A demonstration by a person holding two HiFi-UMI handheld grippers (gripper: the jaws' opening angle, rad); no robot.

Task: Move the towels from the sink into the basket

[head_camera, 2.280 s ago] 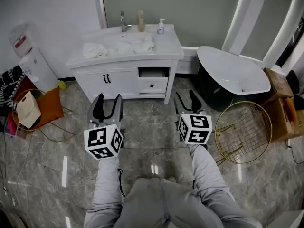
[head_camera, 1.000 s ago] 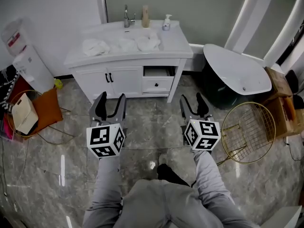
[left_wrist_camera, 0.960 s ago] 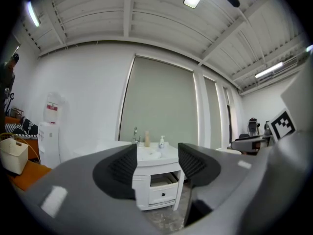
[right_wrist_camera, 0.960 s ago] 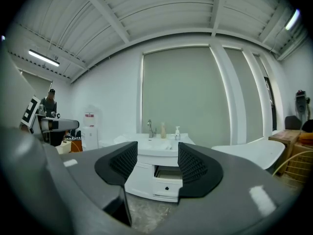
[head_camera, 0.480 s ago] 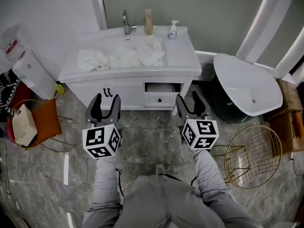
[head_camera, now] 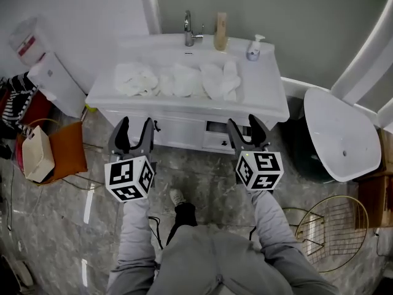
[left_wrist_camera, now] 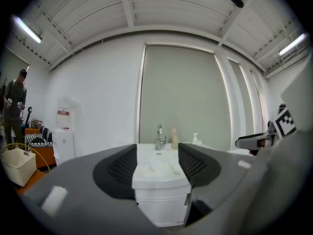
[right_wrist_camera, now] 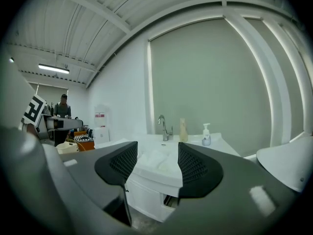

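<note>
Three white towels lie crumpled along the vanity top: one at the left [head_camera: 136,78], one in the middle [head_camera: 178,80], one at the right [head_camera: 222,80]. They also show as a pale heap [right_wrist_camera: 159,159] in the right gripper view. The gold wire basket [head_camera: 334,232] stands on the floor at the lower right. My left gripper [head_camera: 130,128] is held level just short of the vanity's front edge, open and empty [left_wrist_camera: 156,163]. My right gripper [head_camera: 247,126] is beside it at the same distance, also open with nothing between its jaws [right_wrist_camera: 155,163].
The white vanity [head_camera: 270,106] carries a faucet [head_camera: 189,29], a tan bottle [head_camera: 220,31] and a soap dispenser [head_camera: 253,48] at the back. A white bathtub [head_camera: 341,134] stands to the right. A water dispenser [head_camera: 52,82] and a bag [head_camera: 38,154] are at the left.
The person has walked towards the vanity, so both grippers are now close to its front edge. The basket has dropped back to the lower right. The jaws have not moved.
</note>
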